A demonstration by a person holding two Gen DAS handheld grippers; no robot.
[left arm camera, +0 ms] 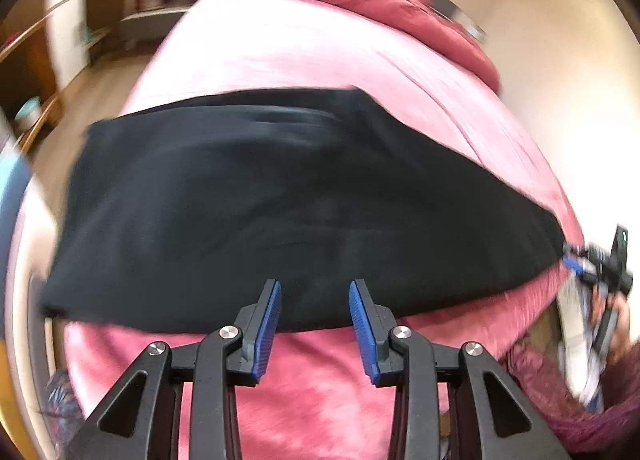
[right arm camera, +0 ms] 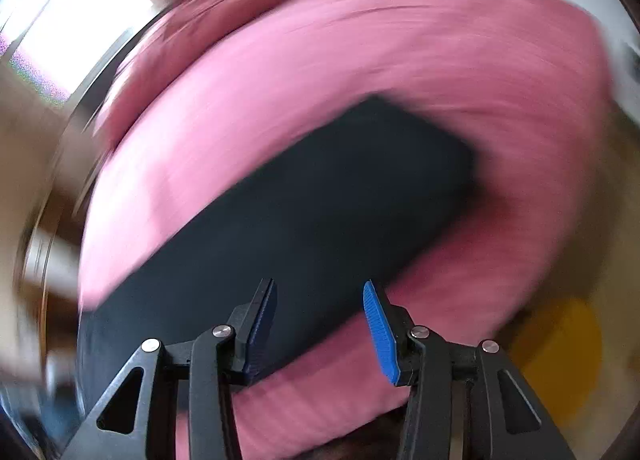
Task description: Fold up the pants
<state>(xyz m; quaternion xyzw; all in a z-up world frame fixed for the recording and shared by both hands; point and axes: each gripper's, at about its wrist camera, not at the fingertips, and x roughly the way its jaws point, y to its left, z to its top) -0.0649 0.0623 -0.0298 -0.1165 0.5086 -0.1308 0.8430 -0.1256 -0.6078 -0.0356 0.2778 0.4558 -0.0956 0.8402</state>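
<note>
The black pants point(left arm camera: 280, 204) lie flat as a long band across a pink bedspread point(left arm camera: 304, 56). My left gripper point(left arm camera: 315, 292) is open and empty, just above the pants' near edge. My right gripper shows at the far right of the left wrist view point(left arm camera: 588, 264), at the pants' right end. In the right wrist view the pants point(right arm camera: 320, 220) run diagonally away, and my right gripper point(right arm camera: 320, 292) is open and empty above their near edge. Both views are blurred by motion.
A darker red blanket point(left arm camera: 384, 0) is bunched at the bed's far end. Wooden furniture and a white cabinet point(left arm camera: 66, 20) stand left of the bed. A yellow object point(right arm camera: 560, 352) lies off the bed's right side. A bright window point(right arm camera: 76, 32) is at upper left.
</note>
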